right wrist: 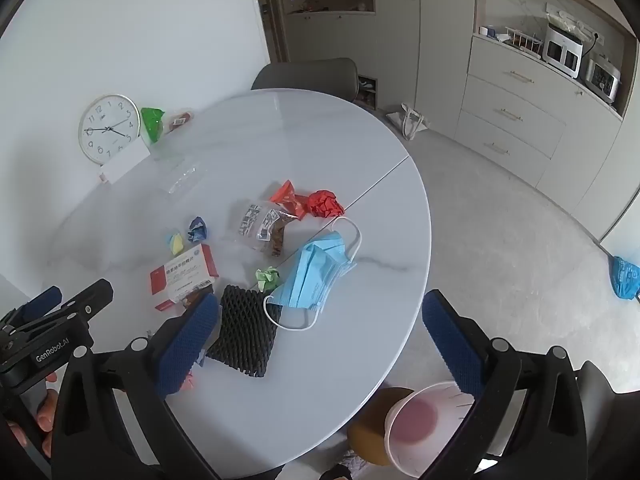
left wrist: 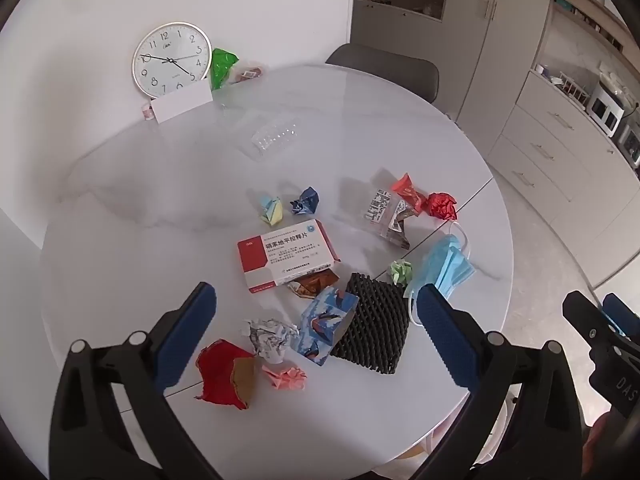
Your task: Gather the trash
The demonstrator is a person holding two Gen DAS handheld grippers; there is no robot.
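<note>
Trash lies scattered on a round white table (left wrist: 160, 200) (right wrist: 320, 140): a red-and-white medicine box (left wrist: 286, 255) (right wrist: 184, 274), a black foam net (left wrist: 374, 326) (right wrist: 244, 332), a blue face mask (left wrist: 446, 268) (right wrist: 316, 276), a blue patterned carton (left wrist: 326, 326), crumpled red paper (left wrist: 222, 374), a pink paper wad (left wrist: 285, 376), red wrappers (left wrist: 424, 200) (right wrist: 310, 202) and small paper balls. My left gripper (left wrist: 316, 332) is open above the near trash. My right gripper (right wrist: 320, 340) is open above the table's near right edge. Both are empty.
A wall clock (left wrist: 172, 60) (right wrist: 109, 129), a white card (left wrist: 182, 106) and a green bag (left wrist: 222, 66) stand at the table's far edge. A grey chair (left wrist: 384, 70) is behind it. A pink bin (right wrist: 420, 428) stands on the floor below the right gripper. Cabinets line the right.
</note>
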